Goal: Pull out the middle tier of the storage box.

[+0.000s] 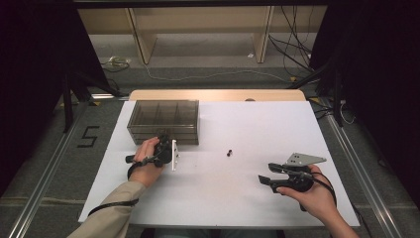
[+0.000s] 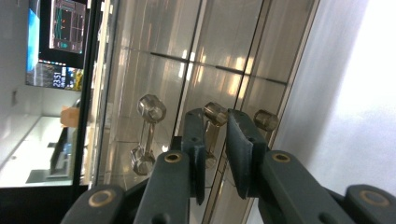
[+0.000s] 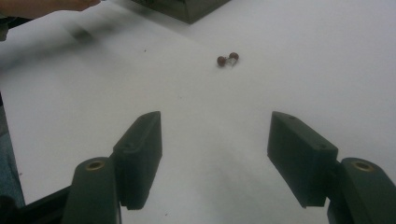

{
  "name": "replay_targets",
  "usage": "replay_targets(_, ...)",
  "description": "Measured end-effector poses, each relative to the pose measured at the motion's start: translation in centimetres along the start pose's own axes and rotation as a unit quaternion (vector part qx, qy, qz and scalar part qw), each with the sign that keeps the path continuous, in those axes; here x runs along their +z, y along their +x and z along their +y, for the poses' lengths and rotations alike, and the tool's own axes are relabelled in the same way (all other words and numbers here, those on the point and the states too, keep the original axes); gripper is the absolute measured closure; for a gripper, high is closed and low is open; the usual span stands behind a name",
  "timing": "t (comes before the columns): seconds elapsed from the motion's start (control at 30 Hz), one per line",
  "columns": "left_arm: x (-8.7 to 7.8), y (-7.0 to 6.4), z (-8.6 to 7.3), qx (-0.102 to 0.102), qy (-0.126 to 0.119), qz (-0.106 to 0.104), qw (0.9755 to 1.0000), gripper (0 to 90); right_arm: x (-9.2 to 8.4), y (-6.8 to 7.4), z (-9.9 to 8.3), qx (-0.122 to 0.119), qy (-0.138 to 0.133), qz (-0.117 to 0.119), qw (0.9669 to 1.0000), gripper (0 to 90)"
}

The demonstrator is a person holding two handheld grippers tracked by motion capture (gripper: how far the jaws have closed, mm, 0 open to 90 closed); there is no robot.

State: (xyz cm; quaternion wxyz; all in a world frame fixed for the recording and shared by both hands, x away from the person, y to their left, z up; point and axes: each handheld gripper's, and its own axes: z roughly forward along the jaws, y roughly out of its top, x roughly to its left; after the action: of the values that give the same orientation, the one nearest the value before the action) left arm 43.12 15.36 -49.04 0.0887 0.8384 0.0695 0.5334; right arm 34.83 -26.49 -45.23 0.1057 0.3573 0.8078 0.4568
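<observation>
While the left gripper (image 2: 216,140) sits at the front face of the drawer box (image 1: 163,119), its jaws stand narrowly apart on either side of a drawer knob (image 2: 215,113). From the left gripper view the knob lies straight ahead at the fingertips, its stem running between the jaws towards the camera. Whether the pads actually press on the knob I cannot tell; a thin gap seems to remain on each side.

That relation decides the coming move, as I judge it: the knob sticks out of the box front towards the person, so a pull has to run back along that same line, away from the box. Two more knobs show on the box front, one (image 2: 151,108) to the left and one (image 2: 266,120) to the right.

The left hand (image 1: 148,161) is the nearer by far; in the high view it is raised at the box's near left corner, wrist bent and gripper rolled onto its side, pointing forward.

The right gripper (image 1: 271,174) rests well apart on the table (image 1: 277,129), held low and pointing left, its jaws wide and empty. A small dark object (image 3: 227,59) lies on the table ahead of it, untouched.
</observation>
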Motion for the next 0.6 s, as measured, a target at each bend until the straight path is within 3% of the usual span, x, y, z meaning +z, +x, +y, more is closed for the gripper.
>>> replay_targets(0.37,-0.02,0.09,0.02,-0.003,0.0,-0.003,1.0,78.7,-0.02,-0.01,0.0,0.0,-0.001,-0.002,1.0,35.9)
replay_targets(0.6,-0.12,0.15,0.04,0.007,0.003,-0.006,1.0,79.2,-0.01,-0.02,0.0,0.0,-0.001,-0.002,1.0,35.9)
